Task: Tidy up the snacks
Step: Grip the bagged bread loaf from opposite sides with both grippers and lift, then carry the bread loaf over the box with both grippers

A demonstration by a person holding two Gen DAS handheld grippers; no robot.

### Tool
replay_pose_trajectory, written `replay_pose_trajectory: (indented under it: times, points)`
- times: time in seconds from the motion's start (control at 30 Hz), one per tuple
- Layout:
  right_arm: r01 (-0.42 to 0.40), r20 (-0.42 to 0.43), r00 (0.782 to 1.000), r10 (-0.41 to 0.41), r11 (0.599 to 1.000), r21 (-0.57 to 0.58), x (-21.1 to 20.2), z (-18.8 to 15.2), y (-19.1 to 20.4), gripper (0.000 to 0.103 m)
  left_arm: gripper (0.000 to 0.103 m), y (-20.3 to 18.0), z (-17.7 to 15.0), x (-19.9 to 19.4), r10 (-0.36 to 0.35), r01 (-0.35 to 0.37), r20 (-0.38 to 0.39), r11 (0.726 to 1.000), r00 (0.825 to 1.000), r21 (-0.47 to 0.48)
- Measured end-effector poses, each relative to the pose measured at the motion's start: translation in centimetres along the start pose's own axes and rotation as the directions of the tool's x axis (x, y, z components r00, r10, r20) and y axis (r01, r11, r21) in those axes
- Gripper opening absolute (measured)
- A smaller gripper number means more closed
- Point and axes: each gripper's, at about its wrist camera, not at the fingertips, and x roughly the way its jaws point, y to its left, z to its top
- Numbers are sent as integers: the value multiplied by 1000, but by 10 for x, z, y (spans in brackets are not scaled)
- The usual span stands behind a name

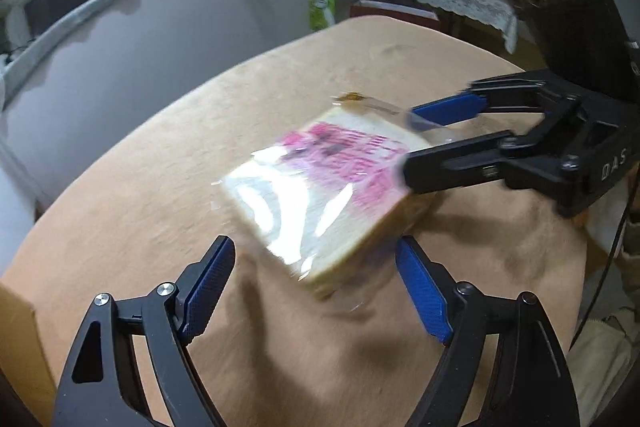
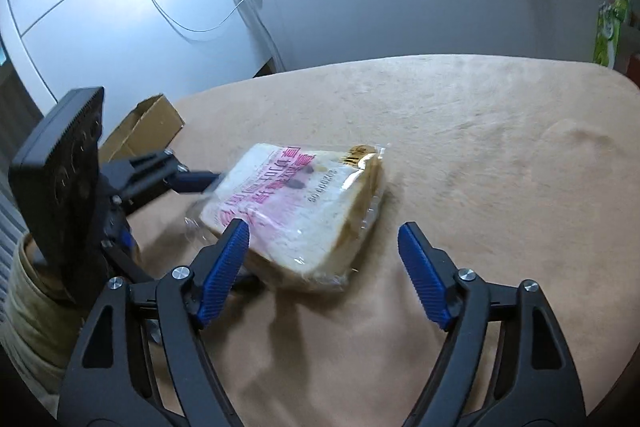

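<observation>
A clear bag of sliced white bread with pink print (image 1: 320, 195) lies on the tan tablecloth (image 1: 168, 187); it also shows in the right wrist view (image 2: 296, 203). My left gripper (image 1: 316, 267) is open, its fingers on either side of the bag's near corner. My right gripper (image 2: 324, 243) is open, its fingers straddling the bag's near end. In the left wrist view the right gripper (image 1: 408, 139) reaches in from the right, at the bag's far end. In the right wrist view the left gripper (image 2: 204, 187) comes in from the left at the bag's edge.
An open cardboard box (image 2: 144, 131) sits at the table's left edge, beside the left gripper. A green snack package (image 1: 322, 1) stands beyond the table's far edge. A grey sofa back (image 1: 160, 39) curves behind the table. The tablecloth (image 2: 500, 155) stretches right.
</observation>
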Motion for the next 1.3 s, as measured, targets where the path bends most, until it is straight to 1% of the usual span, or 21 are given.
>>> replay_pose_trajectory:
  times: [0.07, 0.1, 0.2, 0.37, 0.53, 0.6, 0.77, 0.93, 1.03, 1.3]
  points:
    - [-8, -10, 1000, 8, 1000, 5, 8, 2, 1, 77, 83, 0, 4, 5, -4, 4, -2, 1000, 1000, -3]
    - [-21, -9, 1000, 21, 1000, 6, 12, 3, 2, 73, 83, 2, 6, 6, -17, 17, 2, 1000, 1000, -13]
    - [-4, 3, 1000, 4, 1000, -20, 12, 2, 8, 68, 82, 5, 7, 2, -25, 26, 27, 999, 999, -45]
    - [1, 31, 1000, 0, 999, -34, 5, 2, 14, 67, 82, -7, 5, -12, 44, -42, 78, 999, 996, -22]
    - [-4, 62, 998, 7, 998, -57, -13, 4, 27, 67, 82, -12, 4, -39, 63, -51, 154, 996, 986, -76]
    - [-9, 77, 997, 15, 997, -71, -22, 6, 36, 67, 82, -16, 2, -50, 81, -68, 170, 995, 982, -76]
    - [-18, 111, 993, 31, 993, -113, -43, 10, 59, 67, 82, -26, -2, -71, 140, -131, 179, 990, 974, -57]
    - [-30, 132, 990, 52, 985, -170, -57, 13, 92, 67, 82, -32, -13, -100, 193, -178, 214, 980, 957, -87]
    - [-40, 133, 989, 69, 977, -209, -61, 14, 114, 67, 82, -34, -23, -119, 238, -218, 231, 970, 943, -109]
    - [-83, 126, 984, 124, 954, -289, -50, 21, 173, 67, 82, -24, -55, -164, 331, -292, 256, 940, 908, -176]
